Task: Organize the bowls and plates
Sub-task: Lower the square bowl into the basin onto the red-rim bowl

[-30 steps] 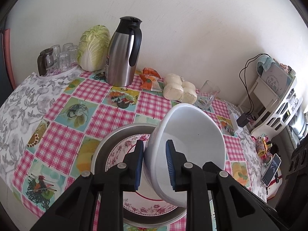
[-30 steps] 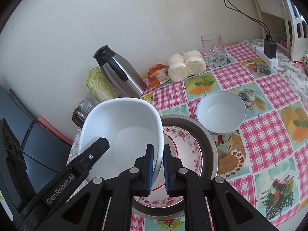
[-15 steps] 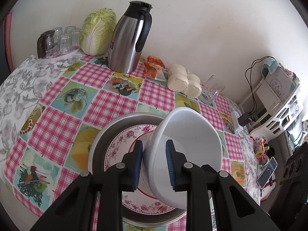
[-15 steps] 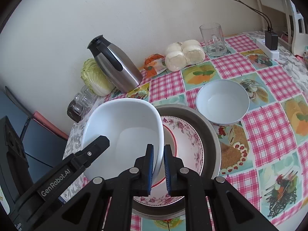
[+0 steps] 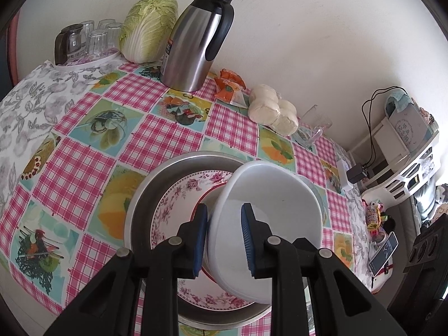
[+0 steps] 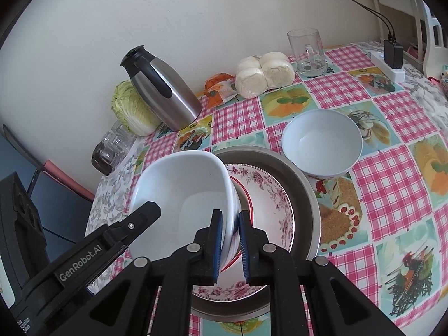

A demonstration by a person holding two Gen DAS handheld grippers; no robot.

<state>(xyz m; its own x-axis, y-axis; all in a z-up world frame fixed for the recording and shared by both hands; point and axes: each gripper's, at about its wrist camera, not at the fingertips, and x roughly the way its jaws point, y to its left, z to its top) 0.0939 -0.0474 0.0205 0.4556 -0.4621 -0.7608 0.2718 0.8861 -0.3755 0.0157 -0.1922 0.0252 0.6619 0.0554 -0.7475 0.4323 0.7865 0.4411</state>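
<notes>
A large white bowl point(image 5: 268, 210) hangs tilted just above a floral plate point(image 5: 179, 207) that lies in a round metal pan point(image 5: 156, 179). My left gripper point(image 5: 224, 221) straddles the bowl's left rim; its jaws stand apart, so I cannot tell whether it grips. My right gripper point(image 6: 229, 229) is shut on the bowl's right rim point(image 6: 229, 190). The floral plate point(image 6: 268, 196) and the pan point(image 6: 302, 184) also show in the right wrist view. A smaller white bowl point(image 6: 322, 142) stands on the tablecloth right of the pan.
At the back by the wall stand a steel thermos point(image 5: 196, 42), a cabbage point(image 5: 148, 28), a tray of glasses point(image 5: 86, 42), orange snack packets point(image 5: 229, 84), bagged buns point(image 5: 271, 109) and a glass mug point(image 6: 308, 53). A power strip point(image 6: 389, 64) lies at the right.
Both grippers have carried the large bowl lower and closer over the floral plate in the pan. The small bowl has not moved.
</notes>
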